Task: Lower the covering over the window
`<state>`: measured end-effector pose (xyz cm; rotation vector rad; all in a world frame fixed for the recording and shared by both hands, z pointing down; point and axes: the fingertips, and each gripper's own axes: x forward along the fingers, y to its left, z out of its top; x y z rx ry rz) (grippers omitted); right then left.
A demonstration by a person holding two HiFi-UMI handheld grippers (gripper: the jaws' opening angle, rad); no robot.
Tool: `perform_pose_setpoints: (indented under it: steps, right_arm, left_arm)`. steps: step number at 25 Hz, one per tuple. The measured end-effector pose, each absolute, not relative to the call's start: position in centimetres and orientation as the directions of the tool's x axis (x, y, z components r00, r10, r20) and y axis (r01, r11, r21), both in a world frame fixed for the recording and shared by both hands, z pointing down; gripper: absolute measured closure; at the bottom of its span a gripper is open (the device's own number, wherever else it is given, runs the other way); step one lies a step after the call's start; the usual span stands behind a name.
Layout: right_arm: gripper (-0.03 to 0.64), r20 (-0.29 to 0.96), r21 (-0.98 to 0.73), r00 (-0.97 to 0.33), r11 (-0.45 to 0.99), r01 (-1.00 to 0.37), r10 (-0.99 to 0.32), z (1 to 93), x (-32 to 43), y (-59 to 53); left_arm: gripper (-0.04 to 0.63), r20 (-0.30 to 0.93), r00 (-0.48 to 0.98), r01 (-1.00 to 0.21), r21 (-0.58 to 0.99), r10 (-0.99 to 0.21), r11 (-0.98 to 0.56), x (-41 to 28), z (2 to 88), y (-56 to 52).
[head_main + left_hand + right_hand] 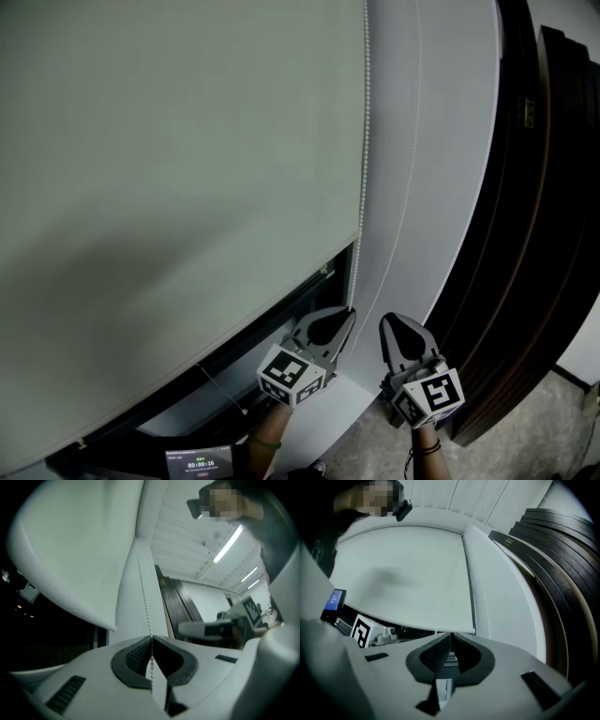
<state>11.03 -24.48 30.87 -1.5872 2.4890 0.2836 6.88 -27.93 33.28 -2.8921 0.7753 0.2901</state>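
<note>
Roller blind (169, 169) fills the upper left of the head view. Its bottom edge runs slantwise from the lower left up to its lower right corner, and a strip of dark window (291, 305) is uncovered beneath it. A bead chain (365, 122) hangs along the blind's right edge. It comes down to the left gripper (348, 312), which sits just under that lower right corner. The right gripper (387, 321) is just beside the left one, in front of a white wall (441, 141). Dark slatted panels (534, 234) stand beyond the wall's right edge.

In the left gripper view the jaws are pinched on the bead chain. The beads rise straight from the meeting tips, and a short run of them shows lower down between the black pads (136, 658). The blind's lower corner hangs to the left of the chain. The right gripper shows off to the right, apart from the chain.

In the right gripper view the jaws are pressed together, and nothing can be seen between them. Their tips point at the blind's bottom edge near its right corner. The left gripper's marker cube (361, 630) sits at the left, under that same edge.
</note>
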Motion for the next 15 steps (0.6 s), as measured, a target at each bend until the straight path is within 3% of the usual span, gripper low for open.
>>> perform_pose_setpoints:
  steps: [8, 10, 12, 15]
  right_arm:
    - [0.601, -0.134, 0.076, -0.476, 0.47, -0.879, -0.869, 33.7, 9.1, -24.8]
    - [0.582, -0.116, 0.062, -0.503, 0.499, -0.864, -0.856, 33.8, 8.5, -25.1]
    - [0.522, -0.114, 0.047, -0.541, 0.539, -0.841, -0.833, 33.1, 7.5, -25.6]
    - [0.517, -0.139, 0.066, -0.59, 0.587, -0.807, -0.795, 30.9, 5.6, -26.0]
  left_arm:
    - [0.588, 0.303, 0.856, -0.477, 0.152, -0.419, -0.866, 7.9, 55.9, -26.0]
    - [0.588, 0.372, 0.841, -0.483, 0.189, -0.393, -0.855, 7.7, 59.6, -24.5]
    - [0.588, 0.417, 0.829, -0.485, 0.205, -0.373, -0.85, 7.6, 61.9, -23.4]
    - [0.588, 0.426, 0.829, -0.484, 0.226, -0.361, -0.845, 7.7, 62.9, -22.7]
